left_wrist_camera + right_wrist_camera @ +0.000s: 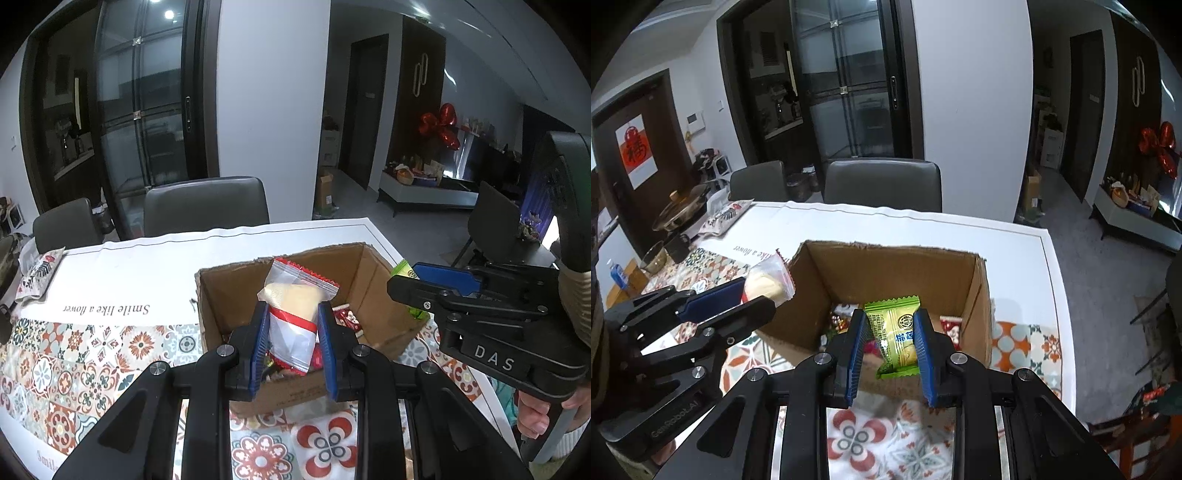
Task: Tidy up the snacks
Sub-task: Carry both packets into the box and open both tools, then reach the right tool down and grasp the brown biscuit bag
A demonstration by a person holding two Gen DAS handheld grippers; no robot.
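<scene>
An open cardboard box [373, 291] [886, 273] stands on the patterned tablecloth, with several wrapped snacks lying in its bottom. My left gripper [293, 317] [738, 295] is shut on a clear red-edged snack packet [295, 314] [768, 280] with a pale pastry inside, held over the box's near left side. My right gripper [892, 328] [413, 284] is shut on a green snack packet [897, 336] [404, 269], held above the box's near right part. A hand [535, 413] grips the right gripper's handle.
Two grey chairs [207, 206] stand behind the table. A patterned snack bag [724, 218] [38, 273] lies at the far left of the table [1015, 236], near a metal pot [679, 210] and a glass bowl [655, 258]. The table's right edge drops to grey floor.
</scene>
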